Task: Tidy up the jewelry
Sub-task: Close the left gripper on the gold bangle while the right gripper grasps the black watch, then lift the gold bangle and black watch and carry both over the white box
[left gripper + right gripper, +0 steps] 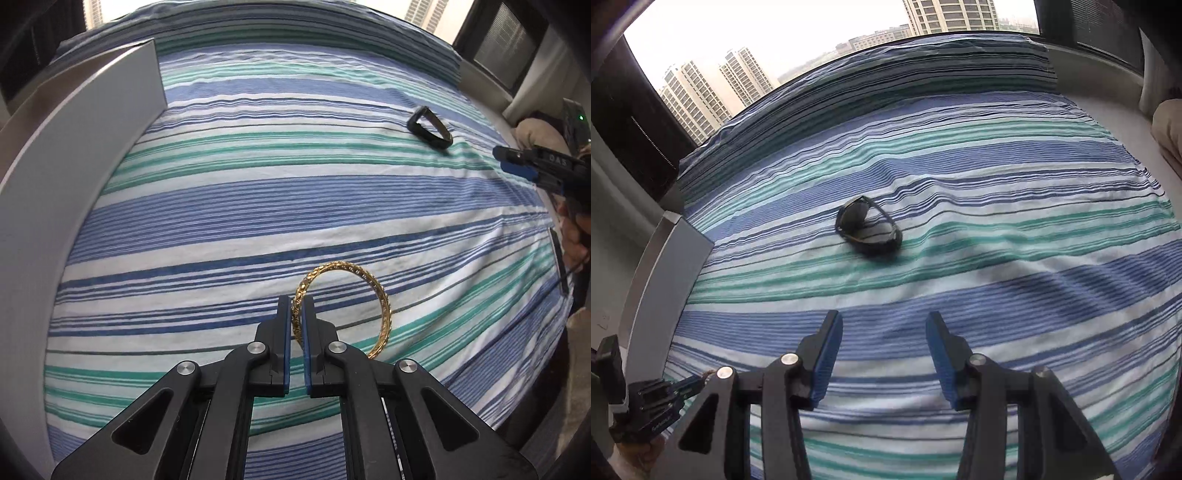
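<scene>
You had the gold bangle [341, 306] pinched in your left gripper [297, 306] — jaws nearly closed on the left side of its rim, the ring standing on edge with its open hoop bulging out to the right of the fingers. Whether its lower edge touched the striped bedspread [258, 206] or hung just clear of it, I could not tell.

Your right gripper [884, 325] was spread wide and held nothing. Straight ahead of it, some way up the cloth, lay the dark bracelet [868, 230], a folded loop with its long axis running from upper left to lower right across your line of reach. That was the relation to watch: the right claw was aimed almost dead at it, while from the left wrist view the same piece sat far off toward the upper right, well apart. So the right hand looked the nearer 1 for that pickup, in my judgement.

Room was generous — open bedspread on all sides of both pieces. The only hard edge close by was the grey panel [92, 122] rising along the left side, and the sheet rippled around the bracelet.
</scene>
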Available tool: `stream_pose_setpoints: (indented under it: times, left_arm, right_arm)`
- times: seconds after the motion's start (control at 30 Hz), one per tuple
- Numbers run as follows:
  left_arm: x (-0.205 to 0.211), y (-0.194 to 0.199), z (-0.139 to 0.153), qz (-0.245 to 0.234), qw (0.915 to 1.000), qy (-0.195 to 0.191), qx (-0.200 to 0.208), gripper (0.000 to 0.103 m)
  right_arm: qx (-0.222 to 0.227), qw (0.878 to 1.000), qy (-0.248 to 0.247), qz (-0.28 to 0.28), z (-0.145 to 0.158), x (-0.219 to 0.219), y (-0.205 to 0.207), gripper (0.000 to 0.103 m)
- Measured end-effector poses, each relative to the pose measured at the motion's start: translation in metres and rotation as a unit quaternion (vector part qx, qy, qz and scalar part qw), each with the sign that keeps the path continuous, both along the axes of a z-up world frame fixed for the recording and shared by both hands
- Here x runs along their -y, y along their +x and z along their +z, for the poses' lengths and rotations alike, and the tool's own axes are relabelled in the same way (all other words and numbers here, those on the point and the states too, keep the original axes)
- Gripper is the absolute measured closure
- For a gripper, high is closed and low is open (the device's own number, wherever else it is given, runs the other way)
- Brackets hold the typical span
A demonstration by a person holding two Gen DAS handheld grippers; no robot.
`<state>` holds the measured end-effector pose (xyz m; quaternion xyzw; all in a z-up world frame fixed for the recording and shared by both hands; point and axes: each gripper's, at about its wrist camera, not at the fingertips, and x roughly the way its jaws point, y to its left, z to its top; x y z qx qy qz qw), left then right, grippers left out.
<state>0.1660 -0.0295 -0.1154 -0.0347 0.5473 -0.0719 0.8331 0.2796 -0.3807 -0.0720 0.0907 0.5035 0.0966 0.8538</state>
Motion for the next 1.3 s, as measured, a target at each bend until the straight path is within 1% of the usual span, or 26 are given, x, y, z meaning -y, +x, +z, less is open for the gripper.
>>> stream_pose_setpoints:
  times: [0.1,0.17,0.23,0.27,0.3,0.33,0.4,0.47,0.6,0.67,0.73,0.8,0.83,0.87,0.9,0.93,0.97,1.0,1.1,1.23,1.27,1.3]
  left_arm:
    - [-0.016,-0.002,-0.006,0.019,0.9998,0.004,-0.006,0.100]
    - [-0.024,-0.004,-0.010,0.028,0.9995,0.007,-0.011,0.100]
    - [-0.031,-0.006,-0.012,0.035,0.9993,0.009,-0.013,0.100]
    - [-0.035,-0.008,-0.013,0.037,0.9992,0.009,-0.013,0.100]
    - [-0.037,-0.010,-0.014,0.039,0.9991,0.010,-0.013,0.100]
    - [-0.040,-0.011,-0.014,0.041,0.9990,0.009,-0.013,0.100]
    - [-0.046,-0.016,-0.015,0.043,0.9990,0.006,-0.014,0.100]
    - [-0.052,-0.021,-0.015,0.044,0.9989,0.004,-0.016,0.100]
    - [-0.059,-0.031,-0.016,0.043,0.9989,0.003,-0.015,0.100]
    - [-0.061,-0.036,-0.017,0.043,0.9990,0.007,-0.012,0.100]
    - [-0.060,-0.039,-0.017,0.037,0.9993,0.009,-0.003,0.099]
    - [-0.060,-0.040,-0.017,0.033,0.9994,0.009,-0.001,0.097]
    - [-0.060,-0.041,-0.017,0.033,0.9994,0.007,-0.001,0.095]
    - [-0.061,-0.042,-0.017,0.032,0.9995,0.005,-0.001,0.088]
    - [-0.061,-0.043,-0.016,0.033,0.9995,0.006,0.001,0.077]
    - [-0.061,-0.045,-0.015,0.033,0.9994,0.010,0.003,0.071]
    - [-0.062,-0.048,-0.015,0.033,0.9993,0.017,0.004,0.064]
    - [-0.061,-0.049,-0.015,0.033,0.9992,0.021,0.004,0.064]
    - [-0.058,-0.048,-0.016,0.031,0.9991,0.028,0.005,0.064]
    - [-0.046,-0.044,-0.017,0.019,0.9985,0.049,0.010,0.064]
    - [-0.043,-0.044,-0.017,0.015,0.9981,0.059,0.014,0.074]
    - [-0.040,-0.045,-0.017,0.009,0.9977,0.065,0.017,0.091]
  right_arm:
    - [-0.001,1.000,-0.024,0.021,-0.016,-0.012,0.053,0.056]
    - [-0.012,0.999,-0.030,0.036,-0.030,-0.024,0.080,0.064]
    - [-0.027,0.998,-0.034,0.035,-0.045,-0.033,0.099,0.067]
    - [-0.035,0.998,-0.037,0.029,-0.053,-0.034,0.106,0.082]
    - [-0.033,0.998,-0.047,0.018,-0.056,-0.035,0.108,0.090]
    - [-0.033,0.998,-0.050,0.016,-0.055,-0.036,0.107,0.090]
    - [-0.034,0.999,-0.027,0.011,-0.051,-0.036,0.097,0.090]
    - [-0.031,0.999,-0.001,0.023,-0.040,-0.041,0.074,0.090]
    - [-0.048,0.996,0.043,0.069,-0.020,-0.058,0.006,0.090]
    - [-0.055,0.993,0.044,0.092,-0.014,-0.071,-0.032,0.090]
    - [-0.053,0.992,0.028,0.107,-0.014,-0.086,-0.066,0.090]
    - [-0.044,0.993,0.006,0.111,-0.021,-0.098,-0.090,0.090]
    - [-0.042,0.993,-0.006,0.109,-0.028,-0.103,-0.099,0.087]
    - [-0.043,0.993,-0.014,0.106,-0.035,-0.107,-0.104,0.085]
    - [-0.046,0.994,-0.018,0.102,-0.041,-0.109,-0.107,0.083]
    - [-0.046,0.994,-0.019,0.096,-0.045,-0.108,-0.109,0.073]
    - [-0.044,0.995,-0.021,0.090,-0.047,-0.106,-0.109,0.068]
    - [-0.041,0.995,-0.022,0.086,-0.047,-0.103,-0.111,0.068]
    - [-0.024,0.994,-0.037,0.097,-0.036,-0.100,-0.117,0.068]
    - [-0.014,0.989,-0.072,0.131,-0.027,-0.112,-0.116,0.068]
    - [-0.014,0.987,-0.077,0.137,-0.029,-0.116,-0.114,0.068]
    - [-0.014,0.986,-0.081,0.146,-0.031,-0.120,-0.111,0.068]
